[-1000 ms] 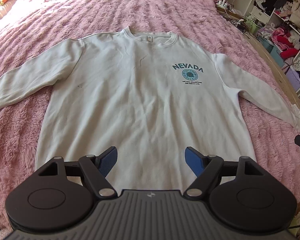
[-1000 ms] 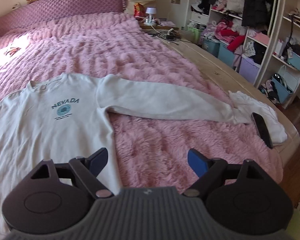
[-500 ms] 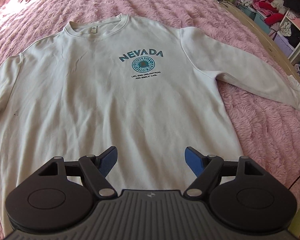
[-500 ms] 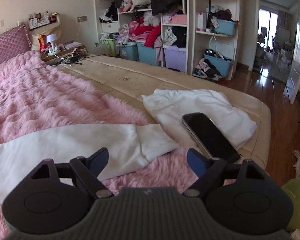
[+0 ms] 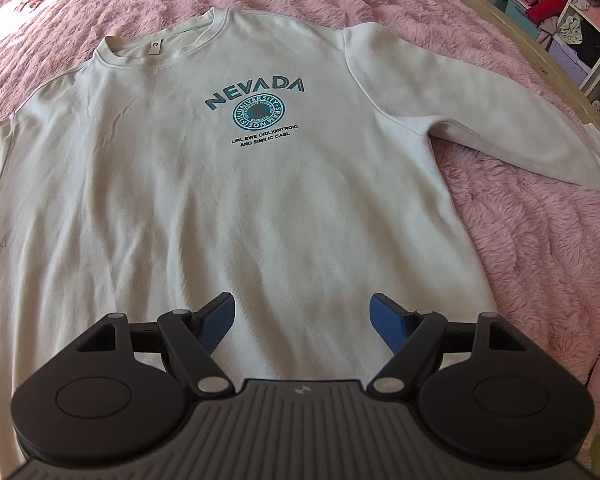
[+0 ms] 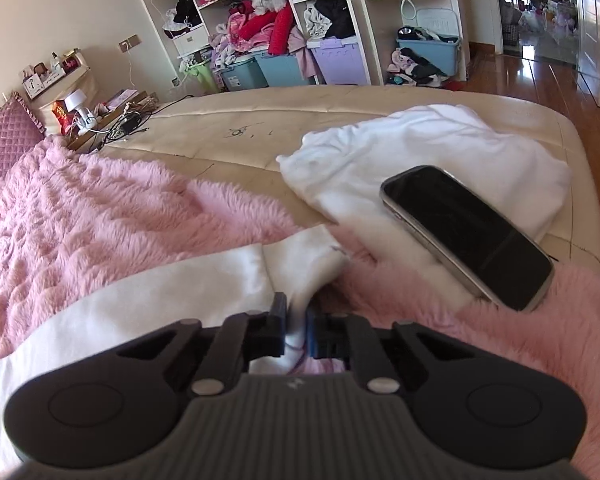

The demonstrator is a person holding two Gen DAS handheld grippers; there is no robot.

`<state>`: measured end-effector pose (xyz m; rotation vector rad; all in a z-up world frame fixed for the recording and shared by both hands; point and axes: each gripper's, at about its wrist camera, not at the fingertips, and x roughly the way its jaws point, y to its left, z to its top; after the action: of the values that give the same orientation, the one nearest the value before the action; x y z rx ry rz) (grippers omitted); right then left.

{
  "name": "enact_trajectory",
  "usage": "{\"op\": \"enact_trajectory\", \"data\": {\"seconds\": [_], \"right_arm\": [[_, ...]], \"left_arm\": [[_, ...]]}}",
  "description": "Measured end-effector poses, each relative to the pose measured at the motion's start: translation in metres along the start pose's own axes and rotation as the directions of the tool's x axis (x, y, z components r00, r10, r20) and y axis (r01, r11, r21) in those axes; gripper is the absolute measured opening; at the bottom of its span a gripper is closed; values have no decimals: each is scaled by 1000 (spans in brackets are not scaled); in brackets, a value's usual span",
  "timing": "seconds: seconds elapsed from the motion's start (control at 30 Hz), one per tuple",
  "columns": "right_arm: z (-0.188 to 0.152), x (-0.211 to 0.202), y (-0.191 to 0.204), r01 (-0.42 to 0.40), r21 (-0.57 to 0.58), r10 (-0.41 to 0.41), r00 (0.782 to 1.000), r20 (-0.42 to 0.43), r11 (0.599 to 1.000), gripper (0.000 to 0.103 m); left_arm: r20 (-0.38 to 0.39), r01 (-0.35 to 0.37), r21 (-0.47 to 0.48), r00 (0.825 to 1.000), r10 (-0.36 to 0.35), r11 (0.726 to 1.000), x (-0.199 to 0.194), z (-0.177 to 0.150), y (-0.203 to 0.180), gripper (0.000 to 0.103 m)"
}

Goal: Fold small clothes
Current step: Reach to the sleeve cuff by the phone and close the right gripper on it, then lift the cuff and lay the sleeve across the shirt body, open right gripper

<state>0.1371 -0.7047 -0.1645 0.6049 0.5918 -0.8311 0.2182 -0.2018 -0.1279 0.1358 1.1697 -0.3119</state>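
A white sweatshirt (image 5: 228,184) with a teal NEVADA print lies flat, front up, on the pink furry blanket (image 5: 540,240). My left gripper (image 5: 302,320) hovers open over its lower hem, blue pads wide apart, nothing between them. The sweatshirt's right sleeve (image 6: 160,292) stretches across the blanket in the right wrist view. My right gripper (image 6: 296,326) is shut on the sleeve's cuff (image 6: 300,264), which bunches up between the pads.
A folded white garment (image 6: 440,160) lies on the beige mattress edge (image 6: 300,120) with a black phone (image 6: 464,232) resting partly on it. Shelves and bins of clothes (image 6: 300,40) stand beyond the bed, and a cluttered nightstand (image 6: 100,108) is at the left.
My right gripper swung from the sweatshirt's body to the sleeve end, dropped onto the cuff and shut on it. The left gripper moved right along the hem and lower, staying open.
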Motion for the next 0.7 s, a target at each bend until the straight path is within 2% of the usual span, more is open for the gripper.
{"op": "enact_trajectory", "data": {"seconds": [0.13, 0.2, 0.3, 0.37, 0.53, 0.7], "right_arm": [[9, -22, 21, -45, -39, 47, 997, 66, 998, 2], [16, -40, 37, -94, -49, 99, 990, 97, 994, 1], [24, -69, 70, -180, -78, 190, 972, 138, 981, 1], [27, -92, 98, -255, -103, 269, 951, 152, 961, 1], [17, -147, 178, -438, -190, 467, 872, 150, 879, 1], [-27, -194, 276, -622, -260, 657, 751, 71, 739, 1]], "left_arm": [[4, 7, -27, 1000, -7, 1000, 1, 0, 9, 90], [17, 15, -42, 1000, -14, 999, -2, 2, 16, 90], [45, 15, -63, 999, -12, 998, -8, 7, 27, 90], [60, 14, -78, 998, -10, 997, -13, 11, 36, 90], [108, 10, -138, 994, 5, 990, -31, 13, 70, 90], [121, 3, -219, 992, 24, 976, -43, 1, 115, 90]]}}
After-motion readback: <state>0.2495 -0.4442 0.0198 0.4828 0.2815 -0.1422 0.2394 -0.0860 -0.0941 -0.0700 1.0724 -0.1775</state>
